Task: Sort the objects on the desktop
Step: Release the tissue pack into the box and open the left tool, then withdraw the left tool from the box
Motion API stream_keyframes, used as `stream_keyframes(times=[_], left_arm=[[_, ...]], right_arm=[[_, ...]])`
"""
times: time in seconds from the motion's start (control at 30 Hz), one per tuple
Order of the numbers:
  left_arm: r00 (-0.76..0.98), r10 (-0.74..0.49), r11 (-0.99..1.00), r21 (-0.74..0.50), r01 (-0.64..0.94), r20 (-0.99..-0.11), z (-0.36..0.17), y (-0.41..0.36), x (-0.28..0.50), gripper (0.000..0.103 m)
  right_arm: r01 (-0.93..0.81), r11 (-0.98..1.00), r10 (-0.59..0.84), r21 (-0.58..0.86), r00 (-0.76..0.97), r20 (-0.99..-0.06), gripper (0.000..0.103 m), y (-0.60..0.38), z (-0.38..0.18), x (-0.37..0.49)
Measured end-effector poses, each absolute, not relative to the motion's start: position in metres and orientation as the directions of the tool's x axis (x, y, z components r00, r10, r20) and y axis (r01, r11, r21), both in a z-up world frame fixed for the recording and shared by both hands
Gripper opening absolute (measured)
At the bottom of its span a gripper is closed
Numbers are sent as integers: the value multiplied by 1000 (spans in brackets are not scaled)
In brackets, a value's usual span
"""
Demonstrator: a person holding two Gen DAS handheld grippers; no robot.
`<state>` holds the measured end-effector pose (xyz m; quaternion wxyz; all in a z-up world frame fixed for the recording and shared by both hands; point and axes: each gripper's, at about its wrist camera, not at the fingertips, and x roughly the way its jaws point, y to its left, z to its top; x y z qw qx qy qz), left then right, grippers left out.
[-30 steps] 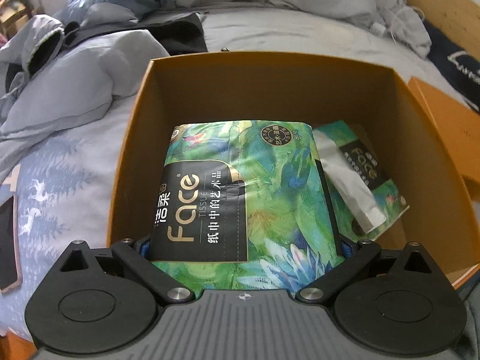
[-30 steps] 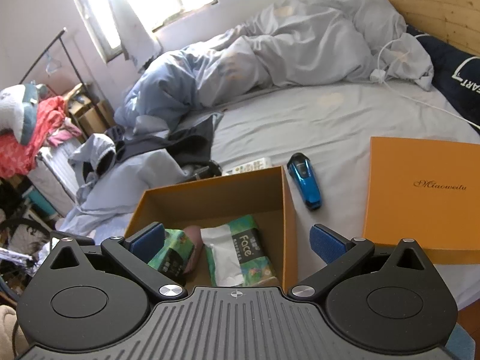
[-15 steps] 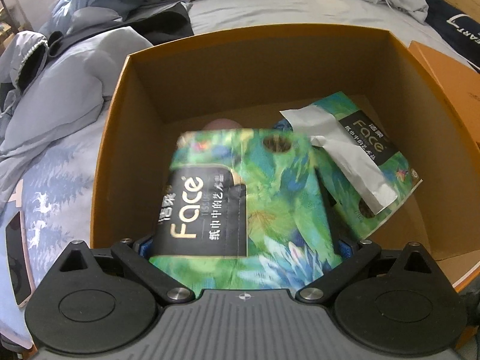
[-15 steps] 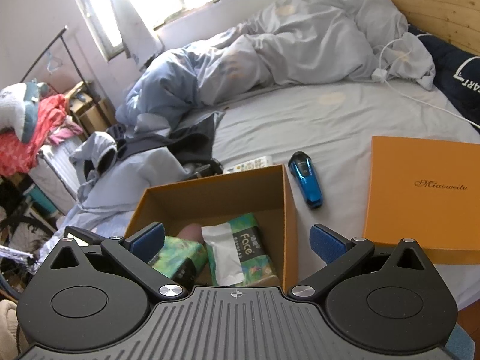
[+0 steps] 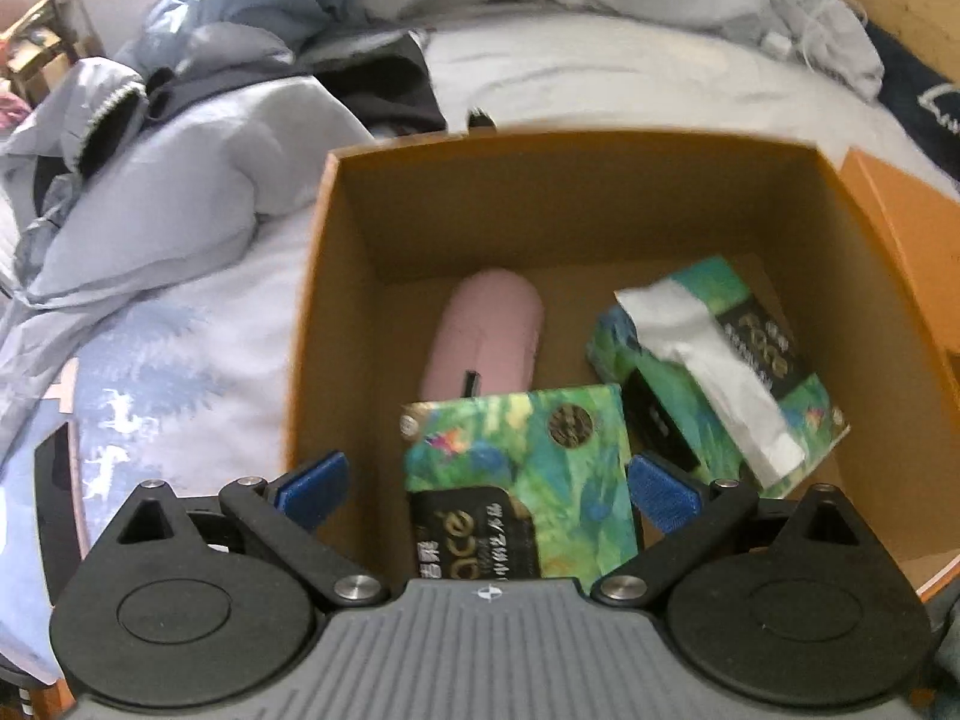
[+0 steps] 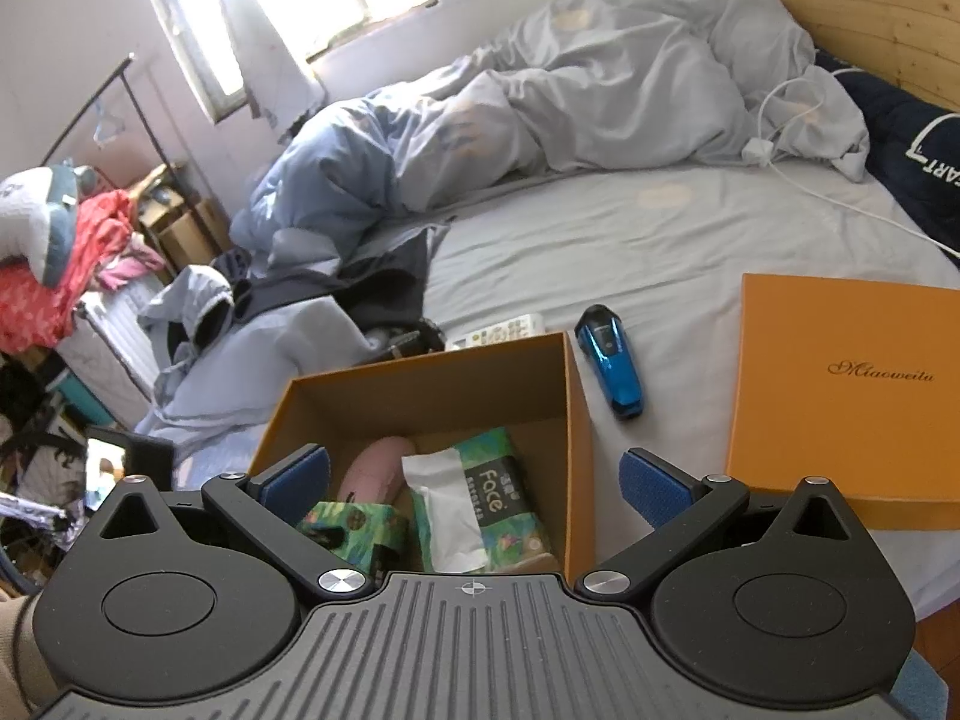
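Note:
An open orange box [image 5: 336, 228] stands on the bed. Inside lie a green tissue pack [image 5: 528, 468], a second opened green tissue pack [image 5: 720, 360] and a pink case [image 5: 486, 336]. My left gripper [image 5: 486, 480] is open just above the first pack, its blue pads apart and free of it. My right gripper [image 6: 474, 474] is open and empty, held above the box's [image 6: 576, 420] near right corner. Both packs [image 6: 354, 528] [image 6: 492, 492] and the pink case [image 6: 375, 468] show in the right wrist view.
A blue stapler-like object [image 6: 612, 360] and a white remote [image 6: 498, 330] lie on the sheet past the box. The orange lid [image 6: 840, 390] lies at the right. Crumpled grey and blue bedding [image 6: 540, 108] and a jacket [image 5: 150, 180] lie behind and left.
My left gripper has opened and let go of the green tissue pack, which now lies in the box. The gripper has drawn back, uncovering the pink case. The right gripper has barely moved.

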<state>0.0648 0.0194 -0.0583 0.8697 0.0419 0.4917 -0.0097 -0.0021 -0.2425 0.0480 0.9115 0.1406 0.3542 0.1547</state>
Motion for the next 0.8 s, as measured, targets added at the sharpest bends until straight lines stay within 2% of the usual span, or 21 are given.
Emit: stream_keyframes(times=[0.47, 0.73, 0.8], left_arm=[[777, -75, 992, -123, -3, -625, 53, 40, 32, 103], [869, -114, 985, -166, 38, -482, 61, 42, 8, 103], [871, -127, 981, -190, 39, -475, 57, 46, 5, 103]], right_arm=[[-183, 916, 373, 357, 715, -591, 103, -243, 51, -6], [-191, 921, 365, 339, 724, -585, 103, -242, 54, -10], [-192, 922, 363, 335, 729, -580, 103, -241, 56, -11]])
